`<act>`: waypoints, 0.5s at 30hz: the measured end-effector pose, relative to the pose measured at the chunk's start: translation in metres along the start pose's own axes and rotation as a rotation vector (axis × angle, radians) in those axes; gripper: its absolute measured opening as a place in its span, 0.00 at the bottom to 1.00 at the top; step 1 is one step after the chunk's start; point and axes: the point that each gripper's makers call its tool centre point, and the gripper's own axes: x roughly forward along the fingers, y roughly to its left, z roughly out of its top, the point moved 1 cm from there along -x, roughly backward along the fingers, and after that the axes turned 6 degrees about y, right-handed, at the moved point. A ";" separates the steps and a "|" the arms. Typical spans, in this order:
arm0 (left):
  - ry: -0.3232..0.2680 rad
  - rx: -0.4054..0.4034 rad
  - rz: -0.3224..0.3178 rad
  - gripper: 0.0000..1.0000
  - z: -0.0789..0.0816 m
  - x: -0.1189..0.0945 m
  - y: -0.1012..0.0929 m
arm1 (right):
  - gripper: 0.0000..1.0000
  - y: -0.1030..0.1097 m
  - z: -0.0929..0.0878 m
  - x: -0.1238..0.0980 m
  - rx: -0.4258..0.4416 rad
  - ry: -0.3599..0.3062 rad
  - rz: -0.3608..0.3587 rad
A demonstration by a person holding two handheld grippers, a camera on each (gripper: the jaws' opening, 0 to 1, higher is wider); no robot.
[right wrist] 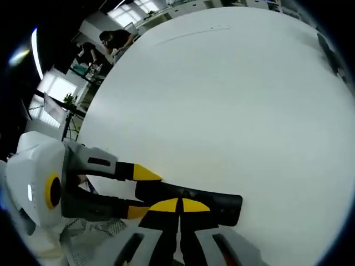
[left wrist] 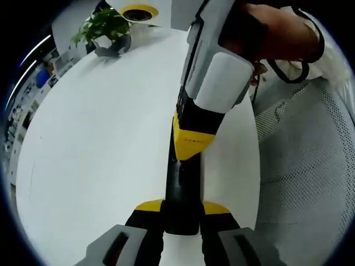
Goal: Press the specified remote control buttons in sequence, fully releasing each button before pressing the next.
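Remote [left wrist: 181, 191] first, in the left gripper view: a long, slim black bar lies on the white surface [left wrist: 94, 155], its near end clamped between the yellow-tipped fingers [left wrist: 216, 208] of my left gripper [left wrist: 181, 210]. The fingers are closed in as far as the remote's width allows, one on each long side. The right gripper [left wrist: 192, 145] comes down from above, grey-white shell, black body, yellow tips resting on or just above the remote's upper face; I cannot tell whether they touch. A potted plant [left wrist: 104, 27] stands at the far edge.

In the right gripper view, my own fingers [right wrist: 194, 206] are drawn together into one blunt yellow point [right wrist: 178, 205] set over the remote [right wrist: 213, 203], holding nothing. The left gripper [right wrist: 141, 191] reaches in from the left, pinching the remote's end. The surface [right wrist: 233, 100] is matt and bare.

I judge this a press in hand; next I need a clean lift off before any further button.
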 end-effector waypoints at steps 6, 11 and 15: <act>0.003 0.003 0.002 0.23 -0.001 0.000 0.000 | 0.00 0.000 -0.001 0.003 -0.010 0.006 -0.005; -0.003 0.007 0.000 0.23 -0.001 0.000 0.000 | 0.00 0.001 0.000 0.005 -0.022 0.021 -0.028; 0.007 0.010 0.003 0.23 0.000 0.000 -0.001 | 0.00 0.001 -0.001 0.005 -0.031 0.027 -0.044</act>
